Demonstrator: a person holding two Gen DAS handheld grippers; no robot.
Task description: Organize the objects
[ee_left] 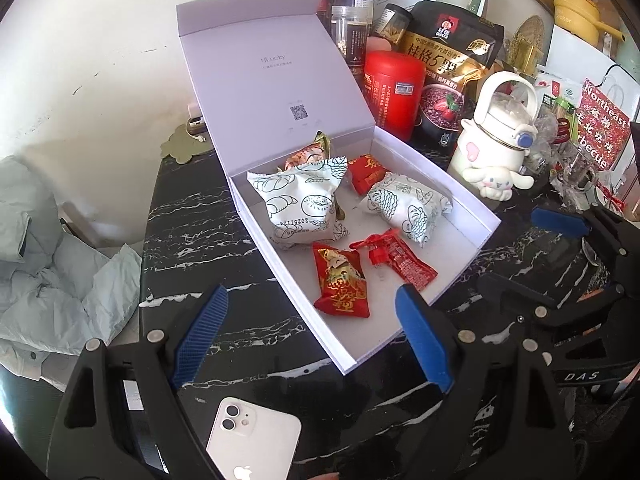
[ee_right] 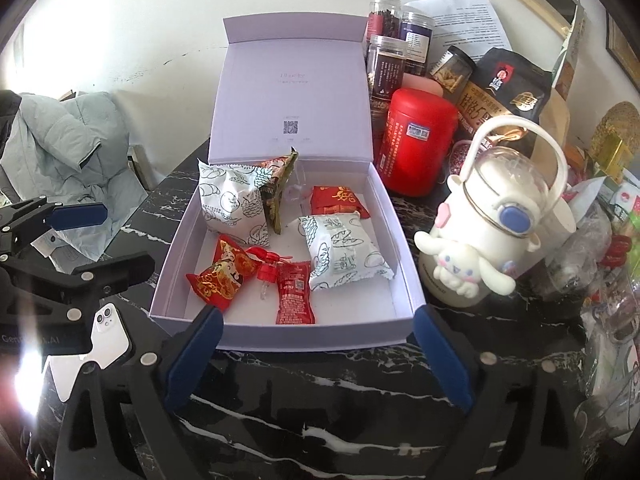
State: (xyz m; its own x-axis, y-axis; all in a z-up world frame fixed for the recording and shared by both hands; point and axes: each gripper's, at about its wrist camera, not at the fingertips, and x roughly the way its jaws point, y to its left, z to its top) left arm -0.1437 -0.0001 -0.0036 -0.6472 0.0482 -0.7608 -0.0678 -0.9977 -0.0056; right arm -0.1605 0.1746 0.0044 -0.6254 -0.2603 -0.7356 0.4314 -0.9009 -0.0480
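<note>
A pale lilac gift box [ee_left: 476, 208] [ee_right: 280, 334] stands open on the black marble table, its lid upright against the wall. Inside lie two white bread-print packets [ee_left: 298, 208] [ee_right: 344, 258], red snack packets [ee_left: 340, 280] [ee_right: 294, 298], a green-edged packet [ee_right: 278, 192] and a small red clip [ee_right: 266, 272]. My left gripper [ee_left: 312, 336] is open and empty, just in front of the box's near corner. My right gripper [ee_right: 316, 354] is open and empty at the box's front wall. Each gripper shows in the other's view, the right [ee_left: 560, 220] and the left [ee_right: 76, 214].
A red canister [ee_left: 394, 92] [ee_right: 418, 144], jars [ee_right: 386, 64], a black oat bag [ee_left: 452, 60] and a white Cinnamoroll bottle [ee_left: 500, 136] [ee_right: 500, 216] crowd the box's right side. A pale green jacket [ee_left: 36, 260] lies left of the table. A white phone [ee_left: 252, 440] is mounted on my left gripper.
</note>
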